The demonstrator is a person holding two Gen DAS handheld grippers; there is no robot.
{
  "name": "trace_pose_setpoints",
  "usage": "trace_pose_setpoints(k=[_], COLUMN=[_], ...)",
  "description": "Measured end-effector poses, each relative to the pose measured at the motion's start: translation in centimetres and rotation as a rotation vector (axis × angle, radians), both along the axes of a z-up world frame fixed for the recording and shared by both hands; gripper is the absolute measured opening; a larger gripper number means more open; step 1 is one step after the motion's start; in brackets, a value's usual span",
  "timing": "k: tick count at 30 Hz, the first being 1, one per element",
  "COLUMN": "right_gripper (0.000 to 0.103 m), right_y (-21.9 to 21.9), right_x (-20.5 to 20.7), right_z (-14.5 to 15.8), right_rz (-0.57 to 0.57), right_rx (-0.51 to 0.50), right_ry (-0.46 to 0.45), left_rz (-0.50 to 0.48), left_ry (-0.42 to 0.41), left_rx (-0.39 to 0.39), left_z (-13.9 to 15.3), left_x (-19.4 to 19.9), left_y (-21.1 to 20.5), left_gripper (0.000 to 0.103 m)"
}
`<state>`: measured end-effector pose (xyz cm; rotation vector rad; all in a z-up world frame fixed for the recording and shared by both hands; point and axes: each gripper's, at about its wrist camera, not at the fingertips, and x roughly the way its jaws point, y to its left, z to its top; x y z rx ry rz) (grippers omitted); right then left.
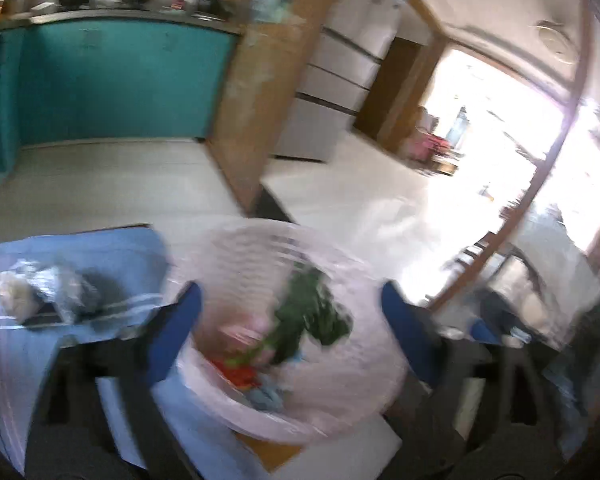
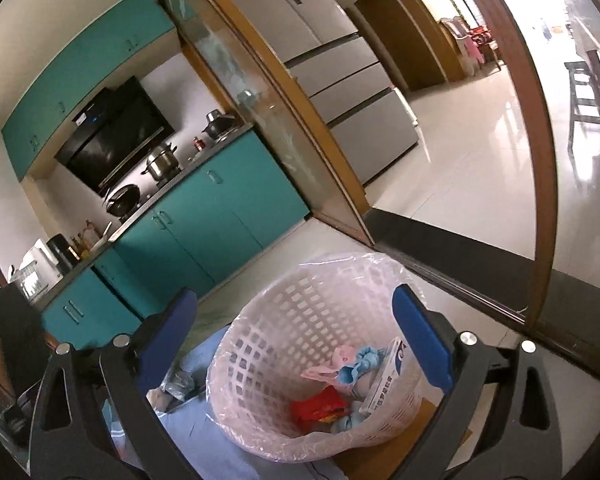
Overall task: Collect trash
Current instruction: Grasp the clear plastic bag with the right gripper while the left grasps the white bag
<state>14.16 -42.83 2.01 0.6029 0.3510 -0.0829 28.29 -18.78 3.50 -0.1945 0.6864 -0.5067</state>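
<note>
Basket (image 2: 320,356) sits on blue cloth (image 1: 100,248), wrappers inside. Left gripper (image 1: 290,332) and right gripper (image 2: 296,340) both gape empty. I judge drop-off done; next I'd fetch crumpled plastic (image 1: 44,292).

A white lattice basket (image 2: 300,344) lined with clear plastic stands upright at the near cloth edge, holding a red wrapper (image 2: 320,404), blue scraps (image 2: 358,364), pink scrap (image 2: 324,370) and a green bag (image 1: 312,312).
</note>
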Motion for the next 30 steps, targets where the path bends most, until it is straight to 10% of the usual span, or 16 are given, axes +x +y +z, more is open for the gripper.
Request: trace_pose_setpoints(k=[16,21,23,30], right_gripper=[0.096,0.096,0.096,0.096], right_y=[11.2,16.3,17.3,21.0], right_x=[3.9,5.1,5.5,8.3], right_z=[-0.9,-2.3,-2.7,-3.9], right_rz=[0.373,0.464,0.487,0.568], right_rx=[-0.243,-0.41,-0.419,-0.46], right_ry=[0.128,0.189,0.198,0.22], left_rz=[0.275,0.216,0.198,0.186], left_ry=[0.029,0.09,0.14,0.117], left_rx=[0.291,0.32,0.284,0.205], left_z=[-7.6,-10.3,-11.1,-9.6], left_x=[5.1,8.9,9.9,7.4], left_y=[19.7,19.8,20.1,21.9], left_gripper=[0.094,0.079,0.046,0.032])
